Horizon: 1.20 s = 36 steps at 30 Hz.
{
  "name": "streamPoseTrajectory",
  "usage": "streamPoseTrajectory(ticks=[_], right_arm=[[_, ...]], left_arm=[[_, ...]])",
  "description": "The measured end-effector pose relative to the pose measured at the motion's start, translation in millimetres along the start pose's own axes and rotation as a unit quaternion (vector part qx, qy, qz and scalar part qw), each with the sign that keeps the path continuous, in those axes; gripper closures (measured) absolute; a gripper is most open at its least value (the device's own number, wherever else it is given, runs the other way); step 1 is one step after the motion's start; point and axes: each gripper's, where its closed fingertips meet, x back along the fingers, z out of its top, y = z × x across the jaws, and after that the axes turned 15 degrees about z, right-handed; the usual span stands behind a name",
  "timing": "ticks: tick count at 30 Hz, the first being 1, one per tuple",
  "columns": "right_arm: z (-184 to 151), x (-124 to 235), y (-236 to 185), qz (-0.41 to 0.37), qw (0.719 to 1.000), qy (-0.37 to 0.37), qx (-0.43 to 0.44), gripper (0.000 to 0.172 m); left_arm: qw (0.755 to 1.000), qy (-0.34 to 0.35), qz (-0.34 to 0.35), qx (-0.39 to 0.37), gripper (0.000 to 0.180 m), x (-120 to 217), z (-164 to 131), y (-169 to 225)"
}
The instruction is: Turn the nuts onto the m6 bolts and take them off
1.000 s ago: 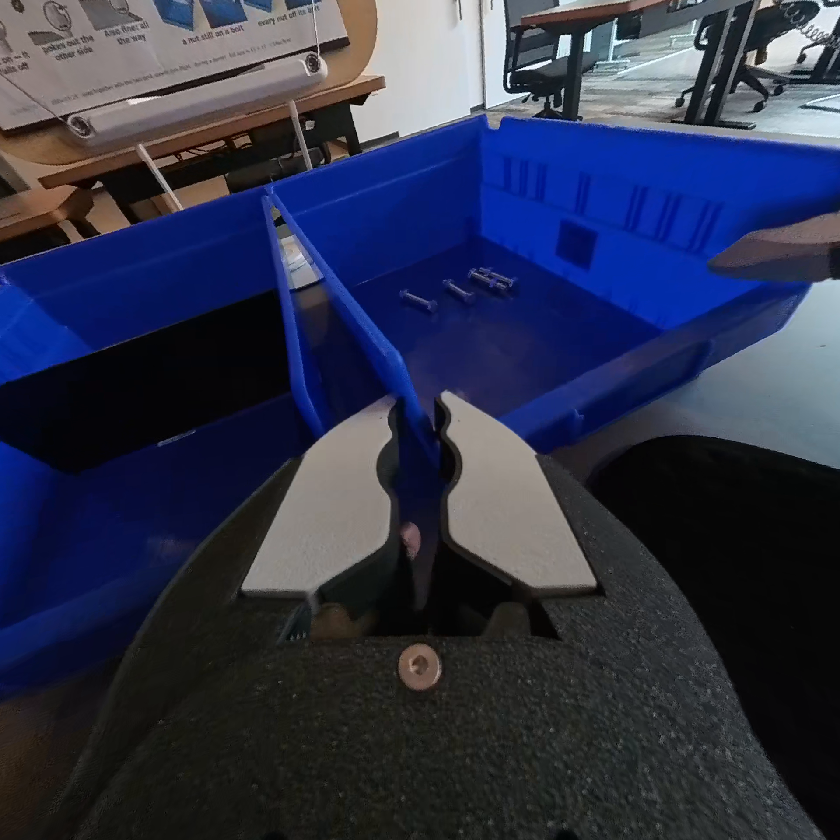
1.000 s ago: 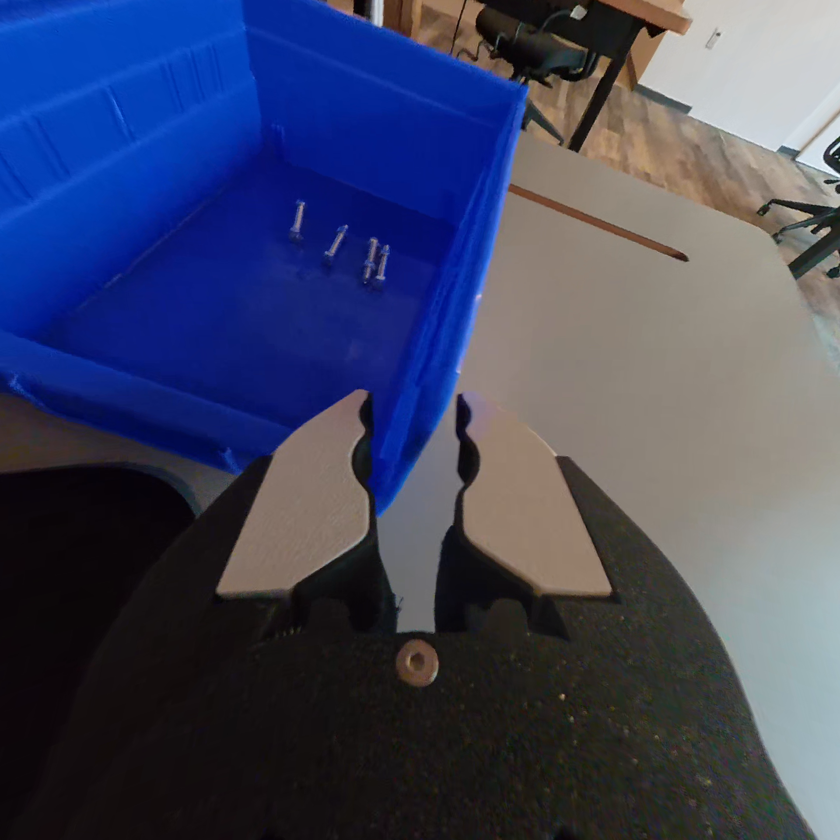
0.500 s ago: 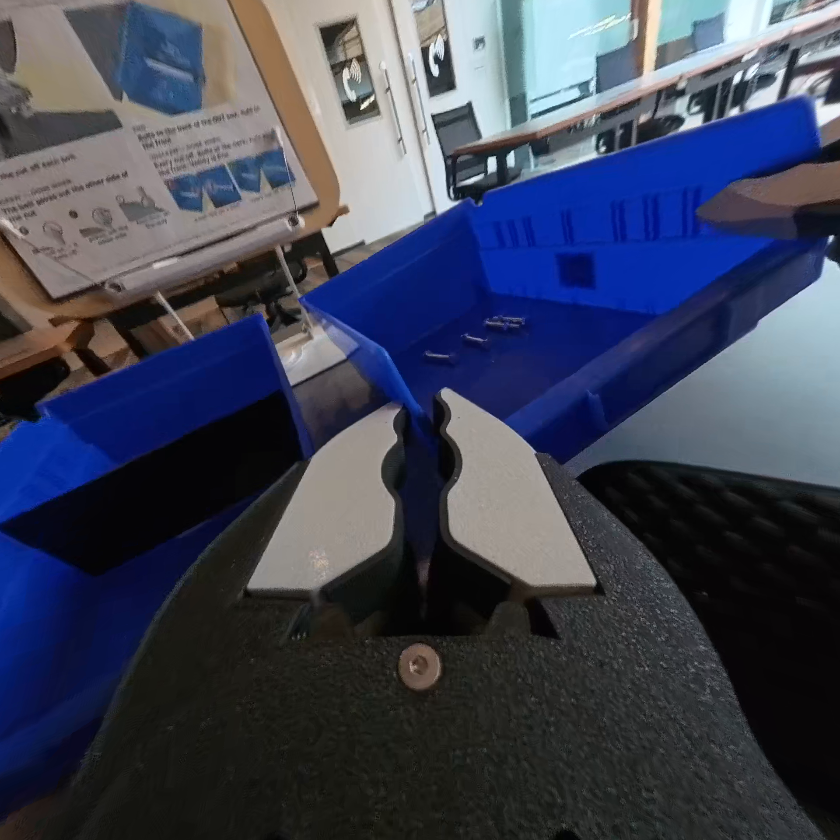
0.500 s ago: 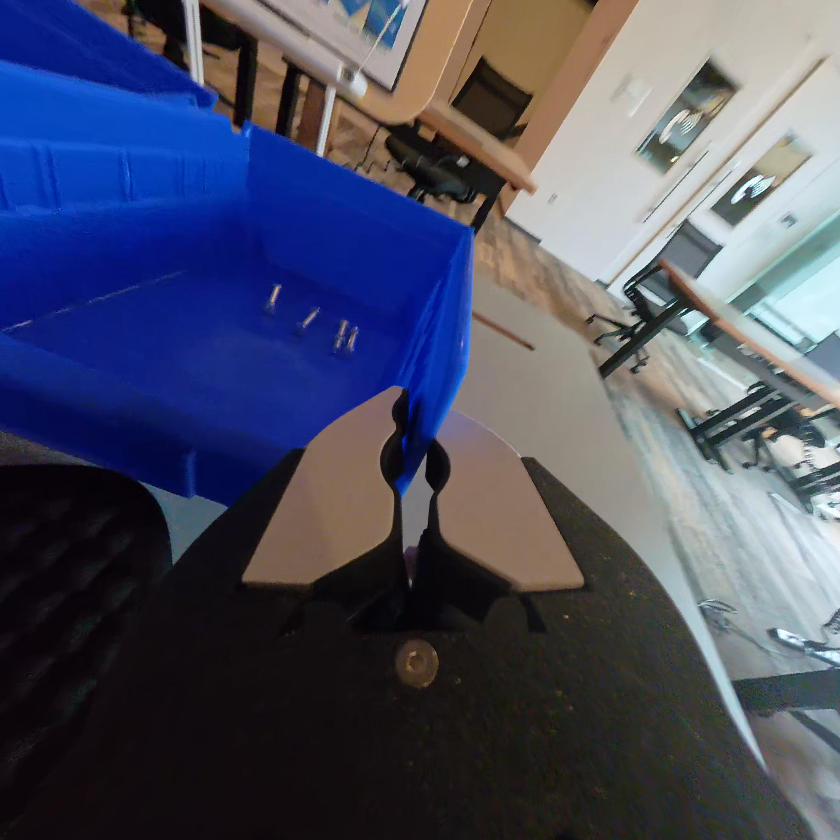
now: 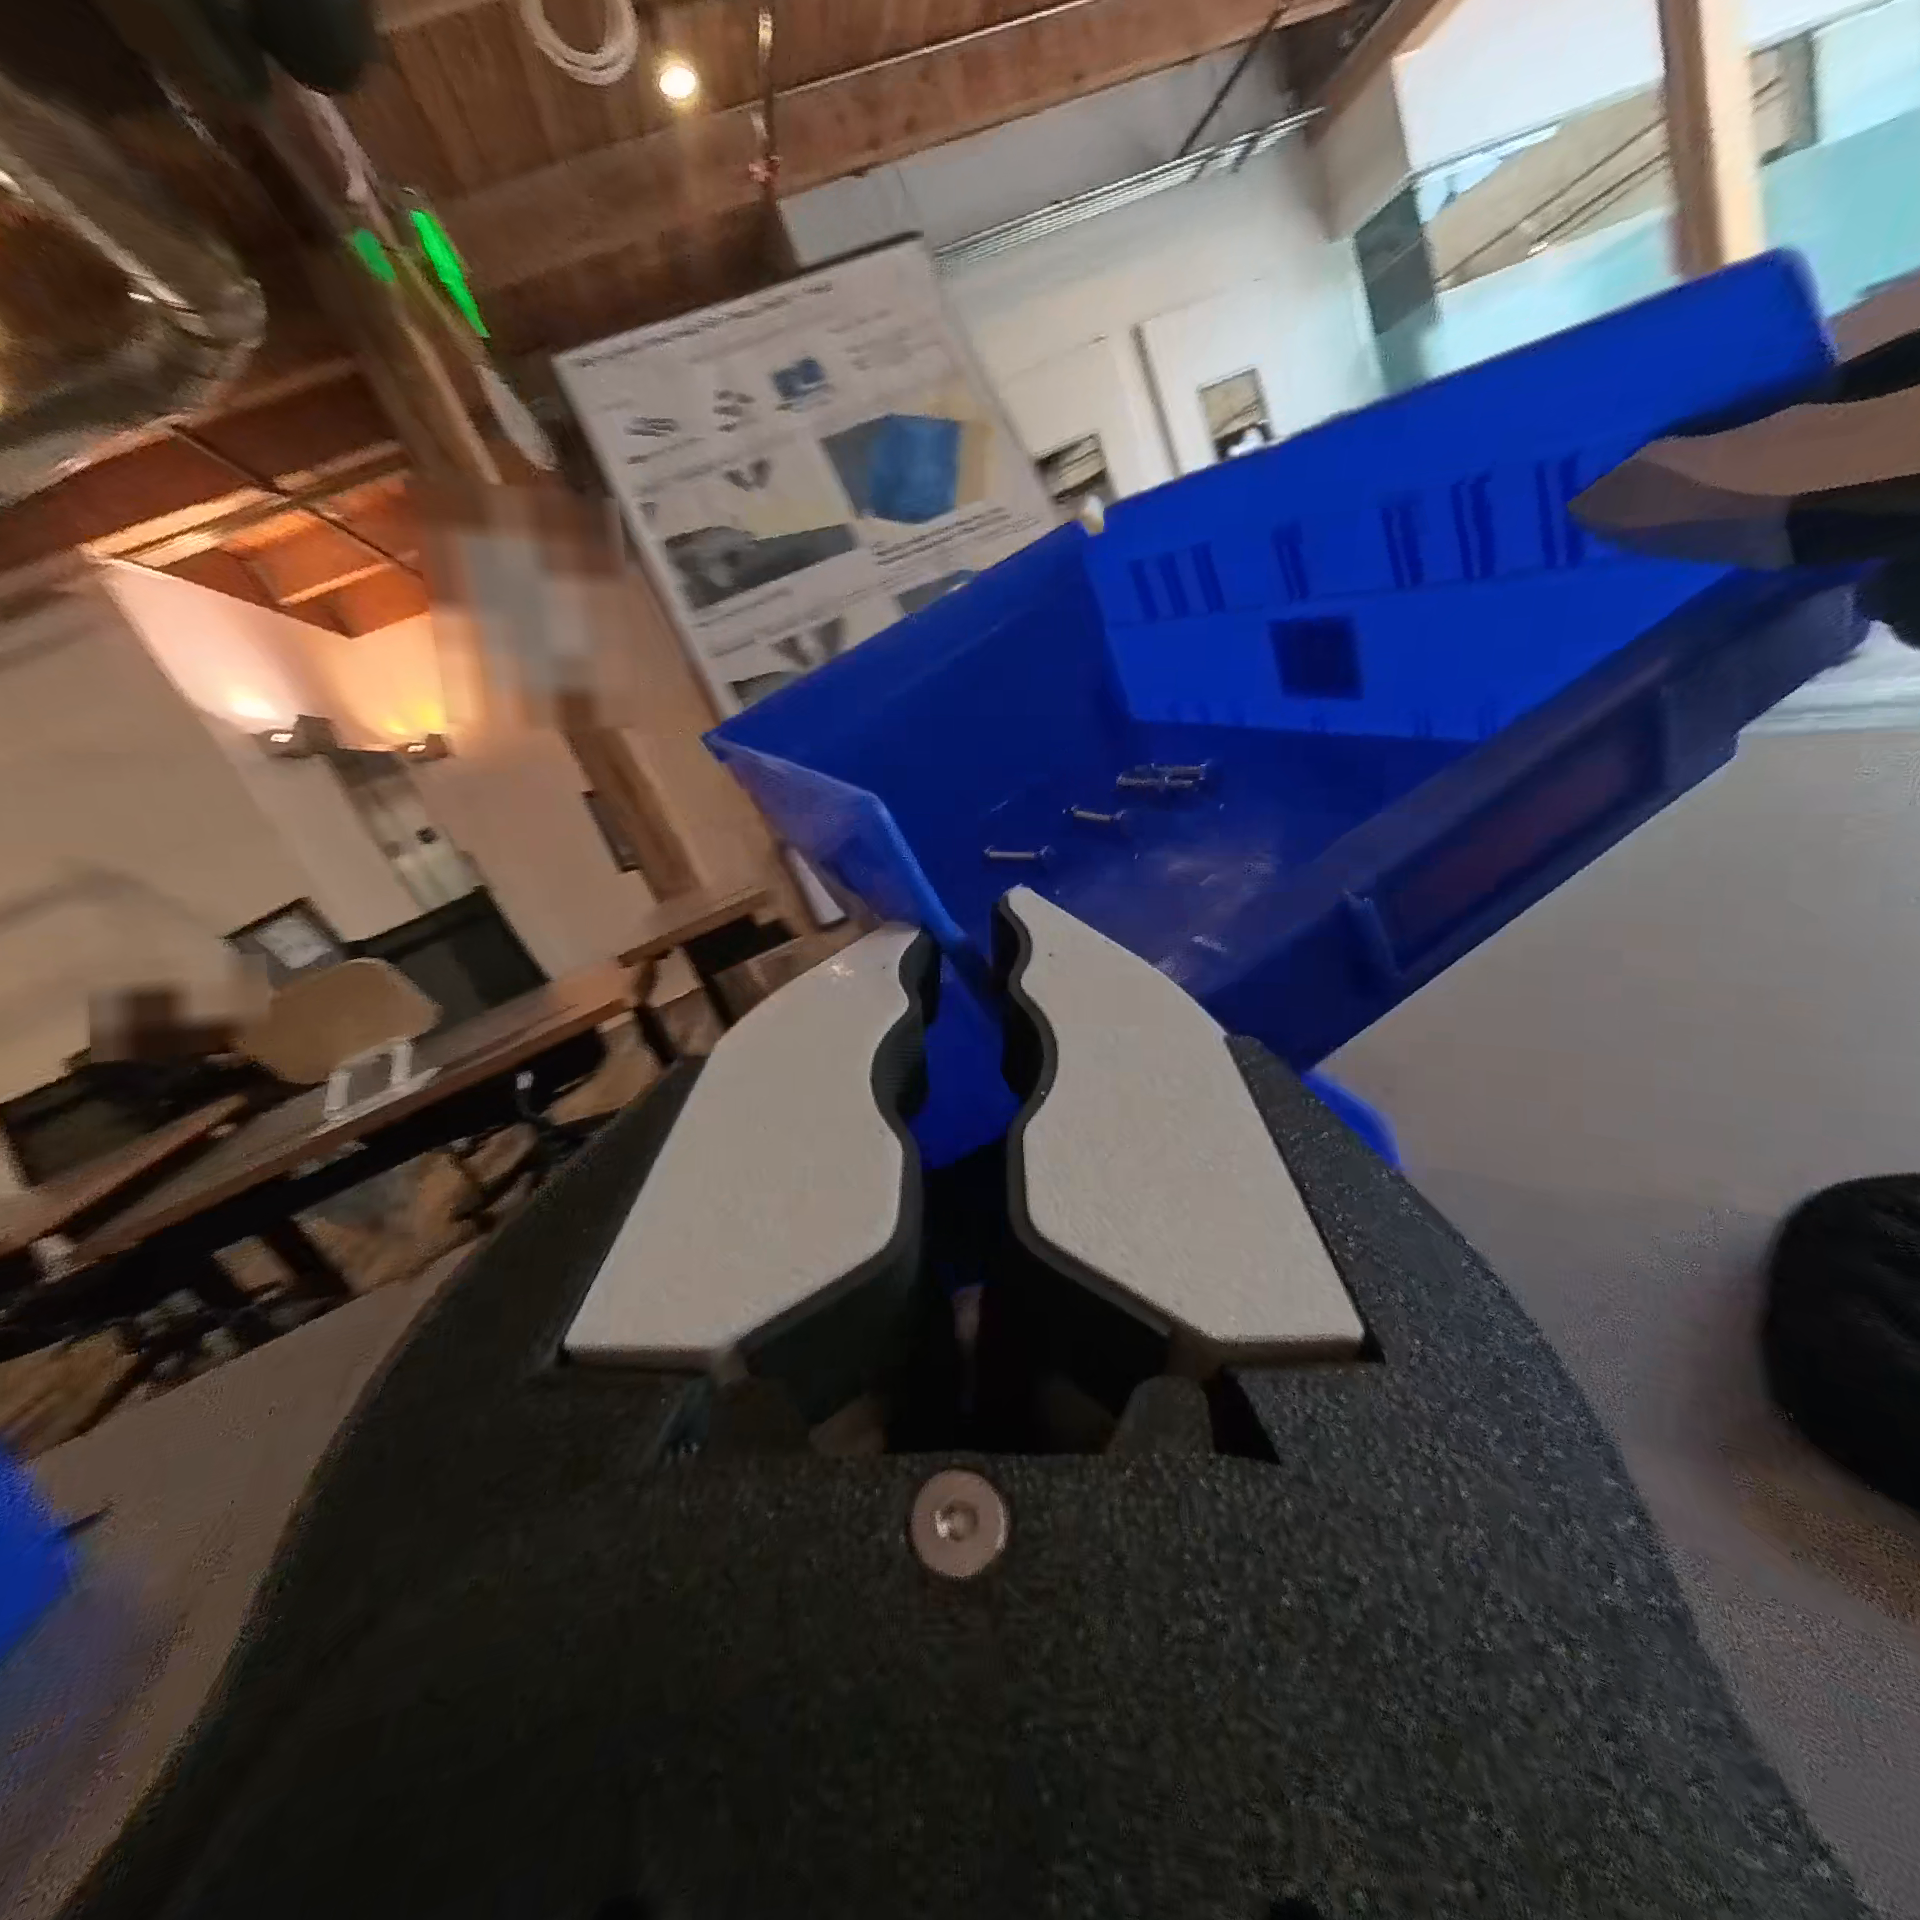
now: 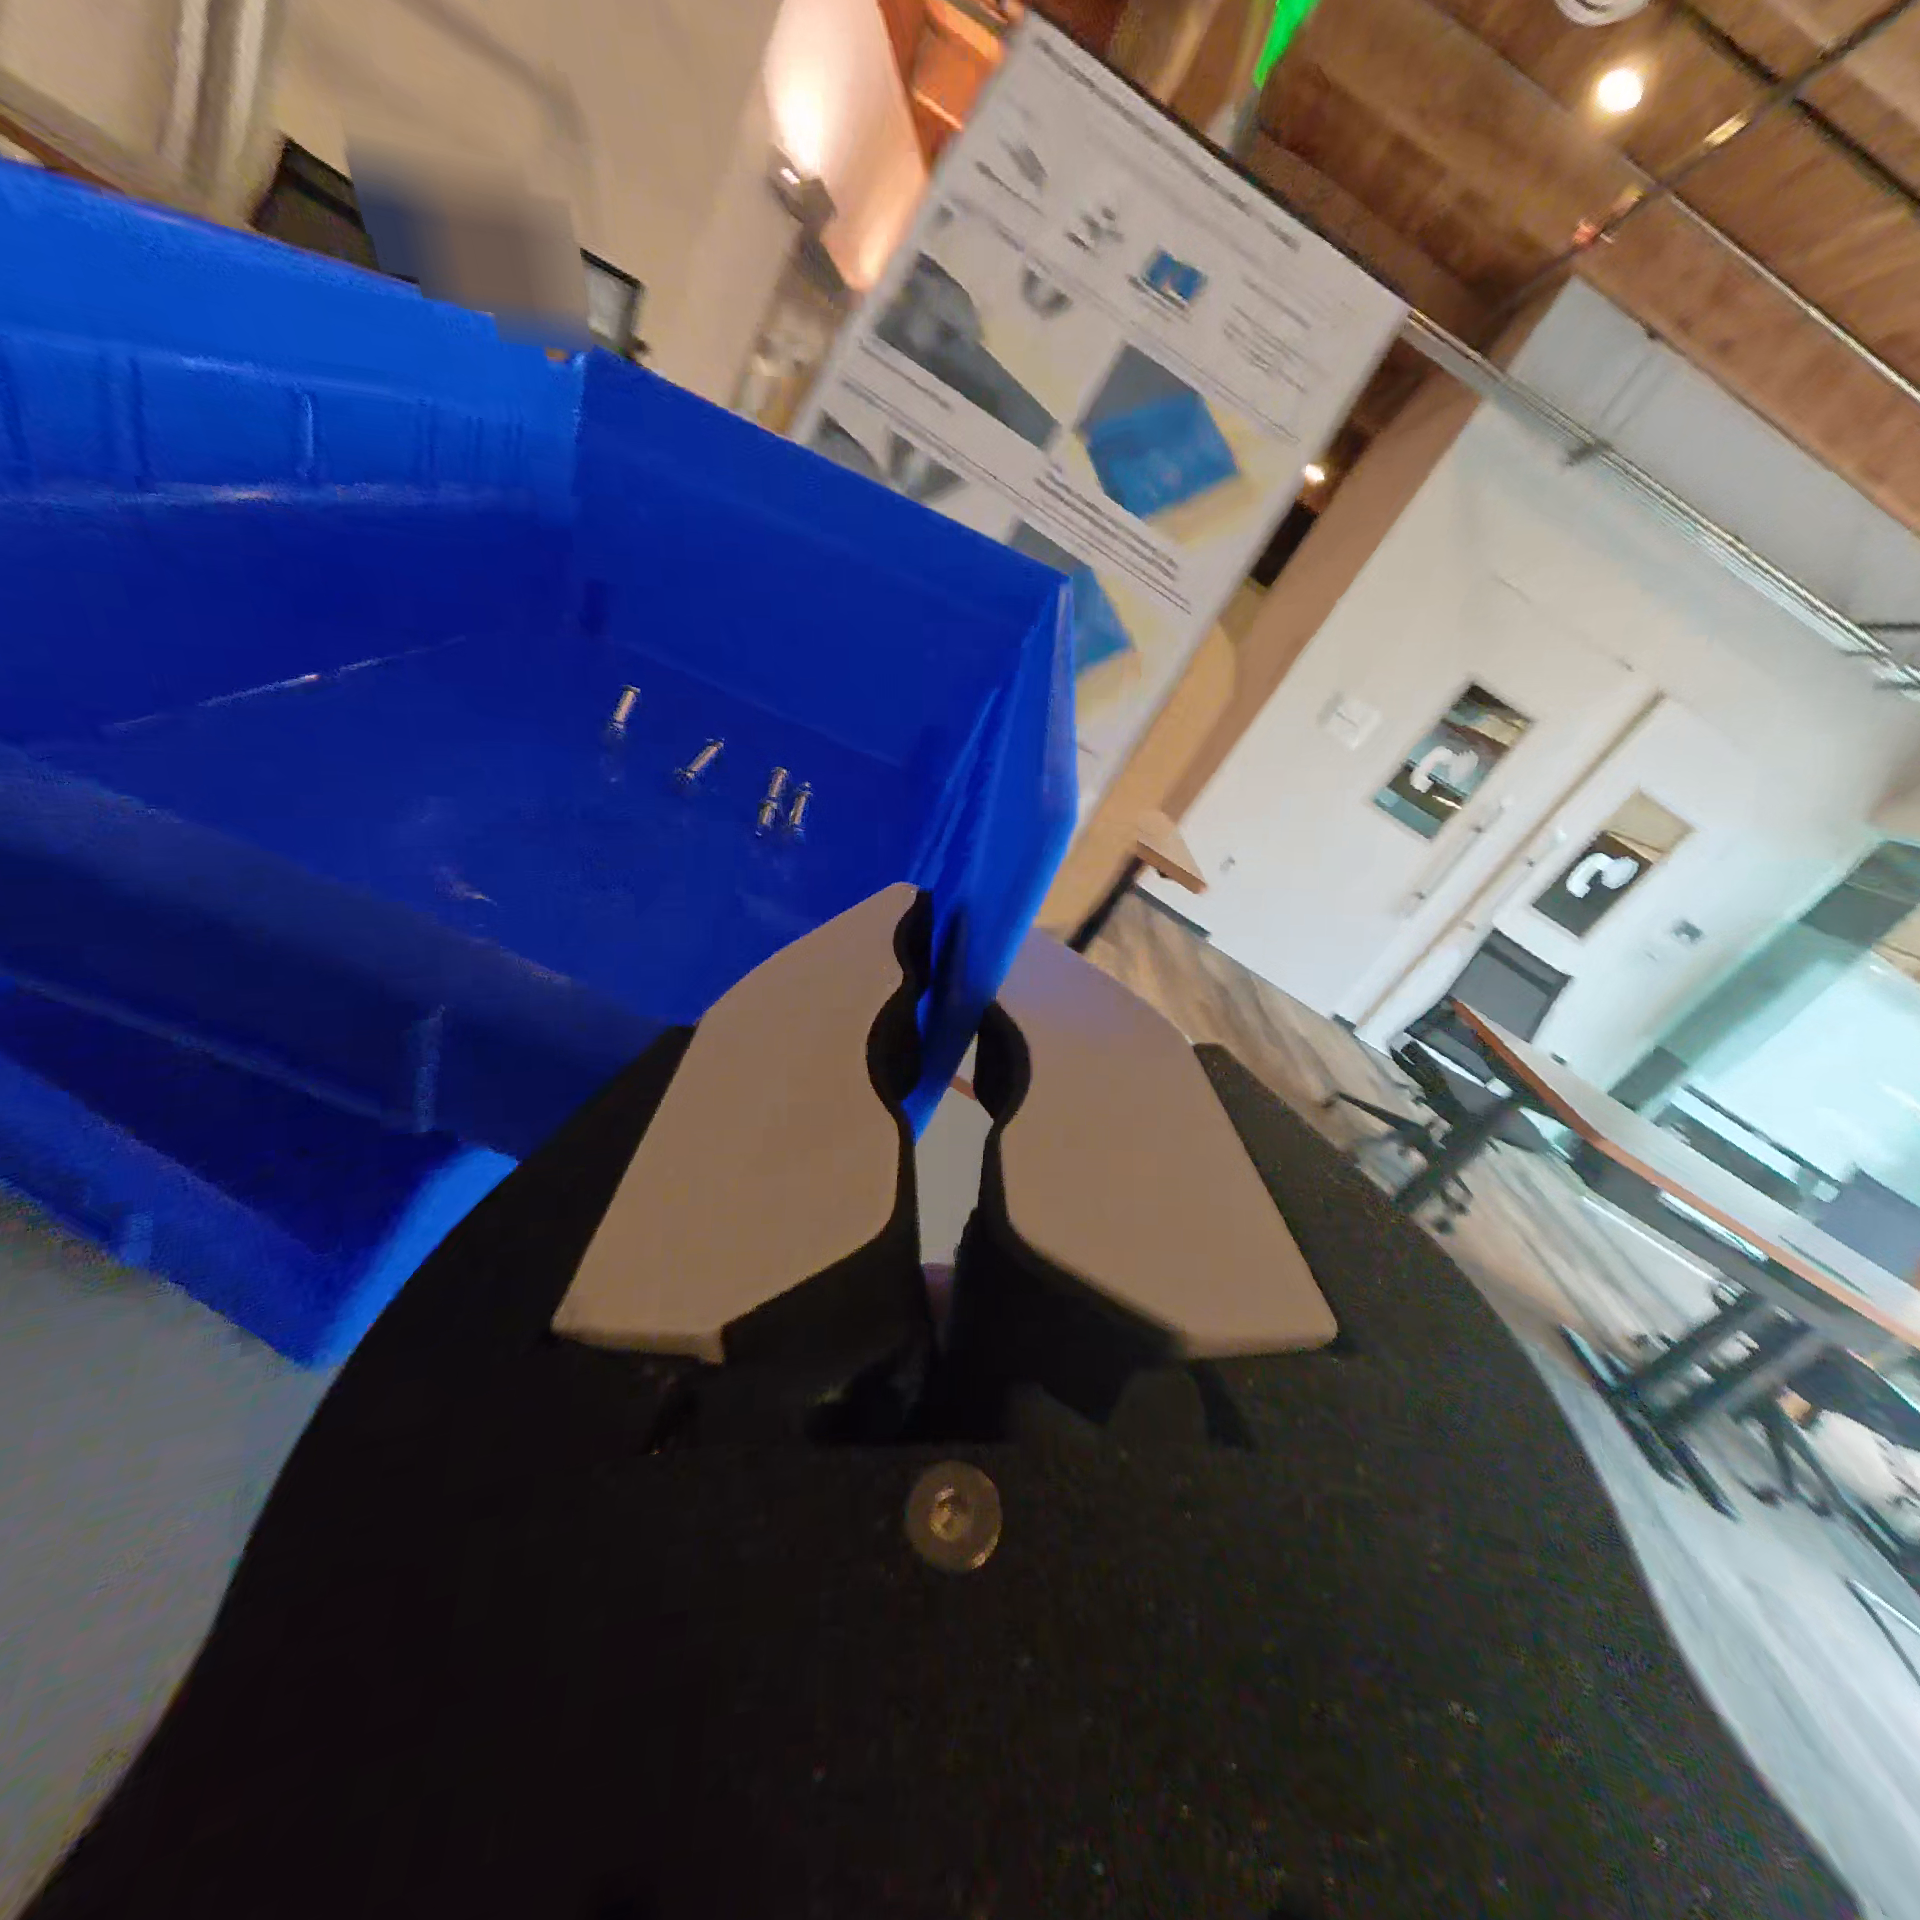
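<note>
Both of our grippers are clenched on the blue bin: the left gripper on its left wall, the right gripper on its right wall, tilting it. Four bolts lie on the bin floor; we see no nuts. We judge this is bin handling, so next we set it down level and let go.

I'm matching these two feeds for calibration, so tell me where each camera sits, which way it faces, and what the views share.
Left wrist view: on the left hand-held gripper, looking along its fingers, which clamp one side wall of the blue bin; the right hand-held gripper shows at the far wall.
Right wrist view: on the right hand-held gripper, facing across the bin, fingers clamping the opposite wall.
Shared: the tilted bin, four bolts on its floor, and the poster behind.
</note>
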Motion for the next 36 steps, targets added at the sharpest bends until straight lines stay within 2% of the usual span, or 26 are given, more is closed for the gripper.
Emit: streamPoseTrajectory(ticks=[1,10,17,22,27,36], right_arm=[[9,-12,-16,0.016,1.0,0.01,-0.001,0.168],[67,-119,-178,0.173,0.982,0.07,-0.04,0.167],[78,-166,-282,0.247,0.966,0.062,-0.052,0.167],[62,-179,-324,0.256,0.965,0.034,-0.036,0.167],[44,-188,-338,0.243,0.97,0.006,-0.013,0.167],[18,-202,-346,0.211,0.976,-0.042,-0.02,0.163]], left_arm=[[1.0,-0.001,0.016,-0.009,0.172,4,-2,-20],[0.983,-0.049,0.152,-0.085,0.172,61,-49,-183],[0.967,-0.103,0.213,-0.092,0.172,98,-100,-261],[0.963,-0.137,0.222,-0.068,0.173,113,-148,-282],[0.964,-0.155,0.213,-0.045,0.173,113,-187,-285],[0.965,-0.167,0.201,-0.019,0.174,89,-219,-292]])
